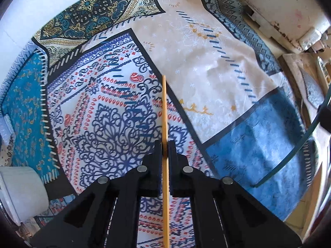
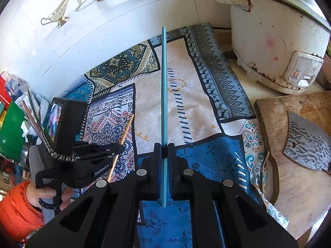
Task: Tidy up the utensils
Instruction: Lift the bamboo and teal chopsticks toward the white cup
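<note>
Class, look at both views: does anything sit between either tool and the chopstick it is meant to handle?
Nothing visible does. The left tool is already shut on the yellow chopstick, and the right tool is shut on the blue chopstick.

Two chopsticks: yellow chopstick (image 1: 164,111), teal chopstick (image 2: 164,95); one cleaver (image 2: 306,142).

Daylit counter under a patchwork-print cloth (image 2: 186,95), backed by a white tiled wall (image 2: 99,20), with a worn rice cooker (image 2: 273,41) beside a wooden board (image 2: 289,181).
</note>
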